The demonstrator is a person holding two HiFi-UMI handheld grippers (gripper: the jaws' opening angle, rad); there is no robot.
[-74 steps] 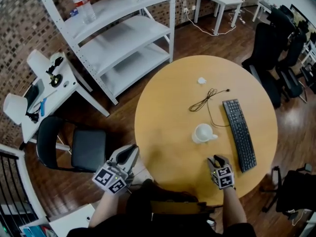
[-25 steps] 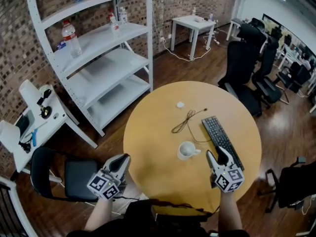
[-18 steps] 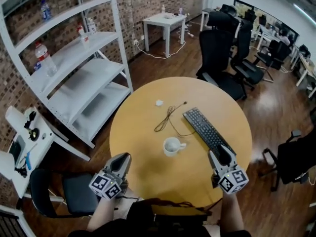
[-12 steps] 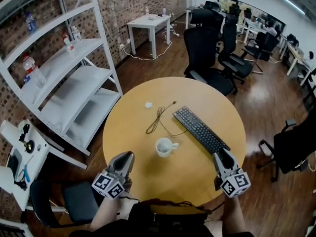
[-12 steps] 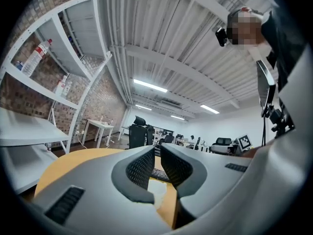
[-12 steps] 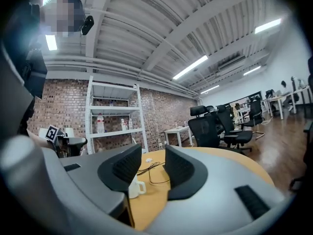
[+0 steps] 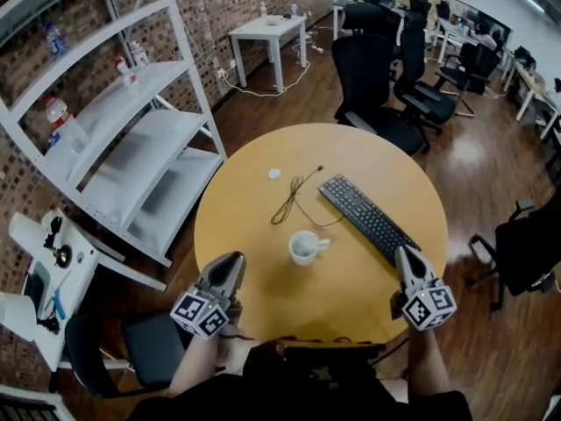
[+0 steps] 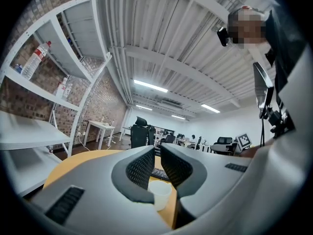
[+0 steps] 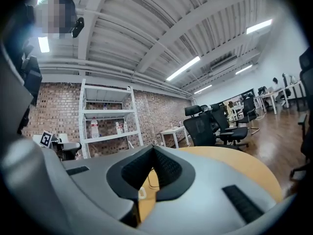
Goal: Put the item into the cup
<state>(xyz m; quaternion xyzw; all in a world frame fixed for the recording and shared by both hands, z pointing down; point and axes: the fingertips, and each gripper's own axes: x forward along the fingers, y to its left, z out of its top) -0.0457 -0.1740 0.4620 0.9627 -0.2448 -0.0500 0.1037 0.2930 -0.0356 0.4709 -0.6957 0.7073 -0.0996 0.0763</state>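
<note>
A white cup [image 7: 304, 247] stands upright near the middle of the round wooden table [image 7: 254, 235]. A small white item [image 7: 274, 173] lies far behind it by a black cable [image 7: 294, 198]. My left gripper [image 7: 235, 263] hovers at the table's near left edge. Its jaws [image 8: 155, 151] stand a narrow gap apart with nothing between them, and the cup [image 8: 159, 194] shows beyond them. My right gripper [image 7: 406, 257] is at the near right edge, past the keyboard's [image 7: 368, 217] near end. In the right gripper view its fingertips meet [image 9: 153, 148], shut and empty.
A white shelf unit [image 7: 114, 121] with bottles stands at the left, with a small side table [image 7: 53, 261] below it. Black office chairs [image 7: 377, 77] crowd the far right. Another chair [image 7: 131, 358] sits at the near left beside the table.
The right gripper's jaws have gone from spread to shut with nothing in them. The head view has swung, so the table and cup sit a little more to the right. Both grippers stay at the near edge.
</note>
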